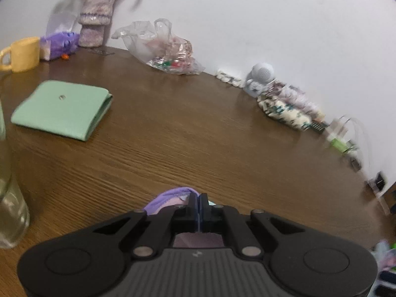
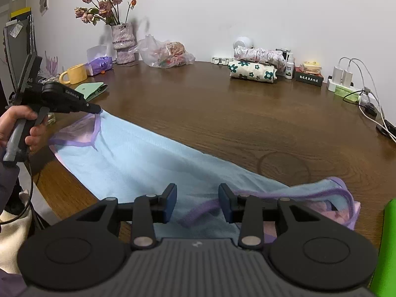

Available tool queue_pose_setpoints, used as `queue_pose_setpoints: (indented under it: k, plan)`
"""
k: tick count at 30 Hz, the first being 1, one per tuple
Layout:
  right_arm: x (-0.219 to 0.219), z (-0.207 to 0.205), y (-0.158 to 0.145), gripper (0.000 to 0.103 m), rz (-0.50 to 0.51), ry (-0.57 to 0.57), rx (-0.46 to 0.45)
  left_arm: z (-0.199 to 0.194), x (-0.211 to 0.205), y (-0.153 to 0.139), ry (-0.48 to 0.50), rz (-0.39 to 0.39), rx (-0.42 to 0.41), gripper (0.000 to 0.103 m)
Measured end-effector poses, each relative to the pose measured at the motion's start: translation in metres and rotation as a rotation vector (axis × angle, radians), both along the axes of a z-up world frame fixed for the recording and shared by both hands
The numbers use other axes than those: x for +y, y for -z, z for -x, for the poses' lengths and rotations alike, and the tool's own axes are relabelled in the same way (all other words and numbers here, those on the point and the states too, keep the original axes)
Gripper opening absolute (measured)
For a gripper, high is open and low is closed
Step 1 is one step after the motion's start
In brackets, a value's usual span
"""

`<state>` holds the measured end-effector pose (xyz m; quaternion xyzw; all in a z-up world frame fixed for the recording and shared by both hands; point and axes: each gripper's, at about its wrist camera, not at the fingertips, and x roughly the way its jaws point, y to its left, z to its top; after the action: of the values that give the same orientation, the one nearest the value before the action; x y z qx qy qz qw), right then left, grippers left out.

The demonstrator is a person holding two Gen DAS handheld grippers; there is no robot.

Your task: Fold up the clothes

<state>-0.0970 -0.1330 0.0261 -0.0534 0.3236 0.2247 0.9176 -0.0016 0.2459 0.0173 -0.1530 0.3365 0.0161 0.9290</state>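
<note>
Where cloth (image 2: 148, 158) lies, mug (image 2: 74, 74) nearby

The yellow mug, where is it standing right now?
In the right wrist view the yellow mug stands at the table's far left, between the purple tissue pack and the folded green cloth.

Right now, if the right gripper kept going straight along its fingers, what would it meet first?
Probably the light blue cloth spread just ahead of the open right gripper, near its purple-trimmed edge. Beyond that lies bare wooden table; depth is uncertain.
</note>
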Motion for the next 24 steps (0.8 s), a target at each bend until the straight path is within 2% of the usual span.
queue_pose_setpoints:
  k: [3, 5, 6, 8, 10, 12, 14, 16, 17, 18, 20, 24]
  plan:
    - [0.004, -0.001, 0.005, 0.038, 0.015, -0.001, 0.015, -0.002, -0.001, 0.006, -0.011, -0.034, 0.019, 0.001]
    - [0.006, -0.001, 0.007, 0.038, 0.026, -0.004, 0.023, 0.000, 0.001, 0.004, -0.039, -0.027, 0.032, 0.006]
    - [0.006, -0.001, 0.007, 0.038, 0.031, -0.008, 0.019, 0.003, 0.002, 0.002, -0.053, -0.020, 0.037, 0.010]
    - [0.000, 0.001, 0.000, 0.038, 0.037, -0.001, -0.016, 0.014, -0.001, -0.008, -0.054, -0.018, 0.012, 0.011]
    - [-0.014, -0.004, -0.010, 0.038, 0.048, 0.060, -0.052, 0.027, -0.015, -0.019, -0.014, -0.026, -0.036, 0.011]
    - [-0.038, -0.024, -0.017, 0.041, 0.054, 0.198, -0.058, 0.034, -0.038, -0.023, 0.062, -0.039, -0.067, 0.017]
    - [-0.057, -0.046, -0.018, 0.042, 0.060, 0.324, -0.034, 0.039, -0.062, -0.022, 0.147, -0.054, -0.087, 0.018]
    - [-0.067, -0.064, -0.013, 0.042, 0.078, 0.386, 0.002, 0.038, -0.083, -0.013, 0.197, -0.078, -0.076, 0.018]
    - [-0.067, -0.070, -0.009, 0.039, 0.093, 0.397, 0.017, 0.035, -0.092, -0.007, 0.210, -0.094, -0.055, 0.018]
    - [-0.067, -0.073, -0.005, 0.022, 0.105, 0.400, 0.029, 0.035, -0.096, -0.003, 0.212, -0.095, -0.039, 0.018]
    - [-0.065, -0.067, 0.000, 0.006, 0.115, 0.377, 0.045, 0.034, -0.102, 0.006, 0.216, -0.095, -0.009, 0.017]
    - [-0.070, -0.034, -0.004, 0.004, 0.131, 0.377, 0.040, 0.038, -0.099, 0.009, 0.210, -0.113, -0.021, 0.016]
